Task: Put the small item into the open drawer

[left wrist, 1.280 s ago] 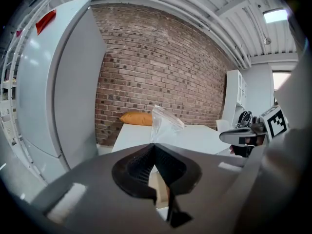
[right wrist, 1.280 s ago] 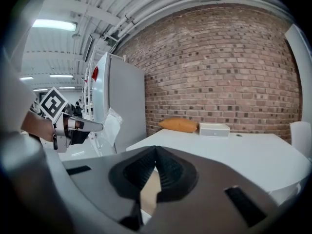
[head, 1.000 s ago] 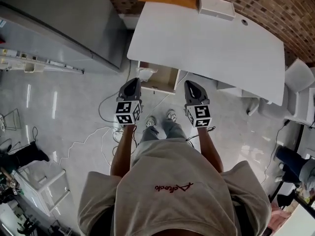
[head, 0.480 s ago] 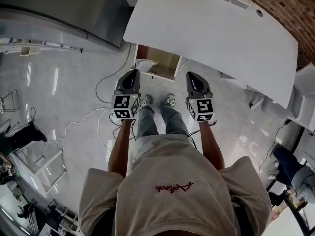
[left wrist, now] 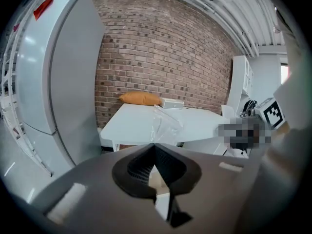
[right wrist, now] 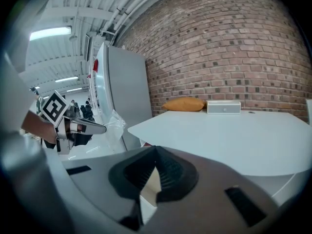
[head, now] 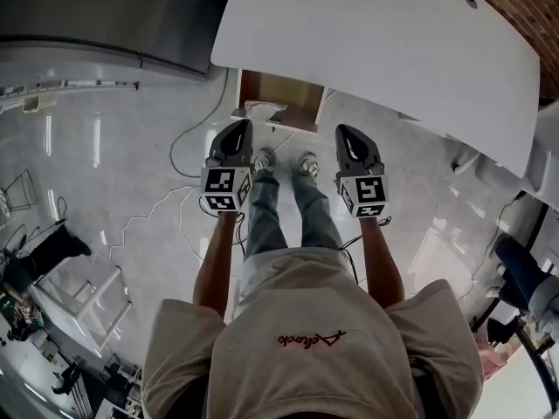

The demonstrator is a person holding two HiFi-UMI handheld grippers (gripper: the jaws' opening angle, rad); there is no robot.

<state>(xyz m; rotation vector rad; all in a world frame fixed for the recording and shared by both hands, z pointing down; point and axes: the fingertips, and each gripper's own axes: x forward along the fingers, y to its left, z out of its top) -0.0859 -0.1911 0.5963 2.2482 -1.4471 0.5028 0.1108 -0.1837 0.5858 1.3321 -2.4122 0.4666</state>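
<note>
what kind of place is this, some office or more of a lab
Likely a workspace in a converted industrial building, perhaps a lab or office: an exposed brick wall, a white desk with an open drawer beneath it, and cables trailing across a glossy tiled floor.

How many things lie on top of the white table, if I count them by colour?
Orange: 1 (pillow)
White: 1 (box)
Total: 2
</note>
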